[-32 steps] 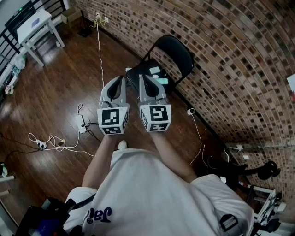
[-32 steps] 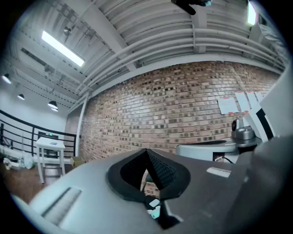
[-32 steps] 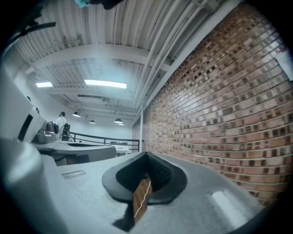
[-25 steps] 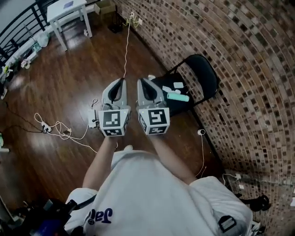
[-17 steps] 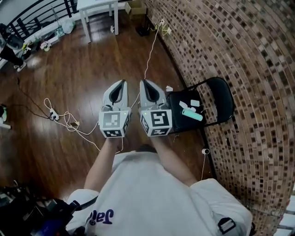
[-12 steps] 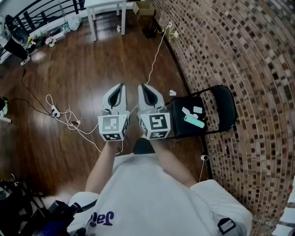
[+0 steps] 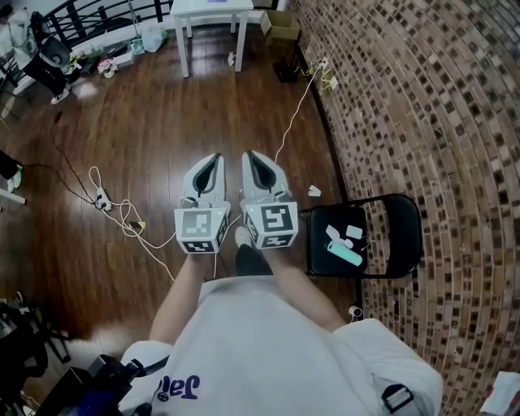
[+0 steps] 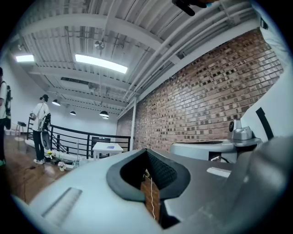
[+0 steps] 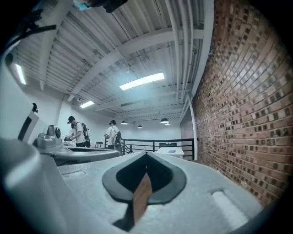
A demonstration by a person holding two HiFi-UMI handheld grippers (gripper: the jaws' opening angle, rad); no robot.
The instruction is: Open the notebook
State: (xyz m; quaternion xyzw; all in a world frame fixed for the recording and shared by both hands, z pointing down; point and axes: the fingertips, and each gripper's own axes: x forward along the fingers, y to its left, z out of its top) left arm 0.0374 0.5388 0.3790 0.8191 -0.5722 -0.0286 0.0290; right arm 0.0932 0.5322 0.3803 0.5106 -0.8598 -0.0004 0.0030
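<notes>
Both claws are up front, side by side and level. The left gripper [image 7: 214, 158] is pinched closed on nothing, and the right gripper [image 7: 250, 156] is the same, with only floor showing through the slits. No notebook is within reach.

Below them a white cable [image 7: 122, 218] snakes over the wood floor [image 7: 162, 114] on the left. A black chair [image 7: 404, 236] with small bits on its seat stands just to the right, against the brick wall [image 7: 422, 122]. That's the danger, I'd say: a foot caught in that cable, or a hip clipping the chair.

Far ahead stands the white table [image 7: 213, 10]. The head view catches it only at the frame's top edge. The gripper views look straight along the jaws and show a flat blue thing [image 9: 170, 144] on its top, likely the notebook, though too small to be sure. They also show a railing [image 9: 146, 142] and people [image 9: 75, 132] beyond. Only the head view shows the cable and chair. If the jaws arrive closed, the cover gets shoved, not lifted.
</notes>
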